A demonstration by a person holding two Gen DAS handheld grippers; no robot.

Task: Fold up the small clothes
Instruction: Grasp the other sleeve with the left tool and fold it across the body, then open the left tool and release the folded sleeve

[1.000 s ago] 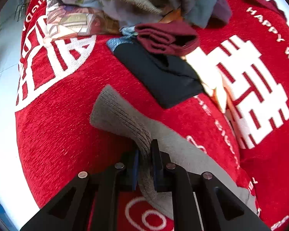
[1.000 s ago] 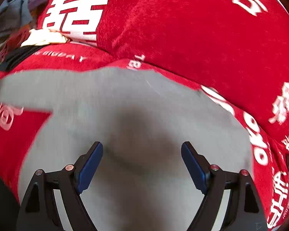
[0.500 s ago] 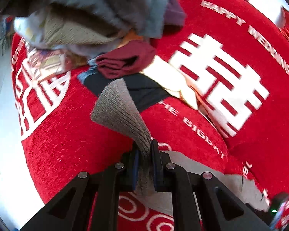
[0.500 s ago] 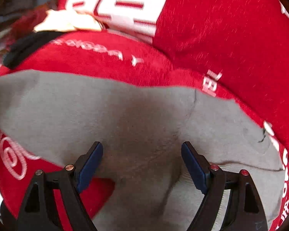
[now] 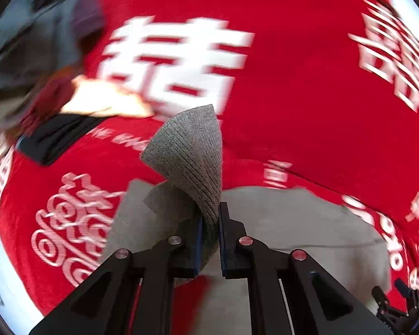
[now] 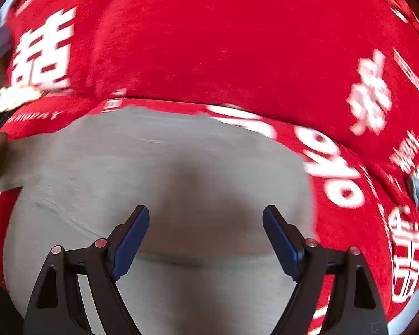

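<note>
Left tool [image 5: 210, 234] pinches a grey garment's [image 5: 192, 156] ribbed edge, lifting it to fold over; right tool [image 6: 205, 240], spread wide, hovers above the garment on the red cloth [image 6: 209, 42]

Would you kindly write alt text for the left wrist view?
The left gripper pinches a ribbed edge of the grey garment, lifting it over the rest of the fabric on a red cloth with white lettering; a blurred clothes pile lies upper left.
</note>
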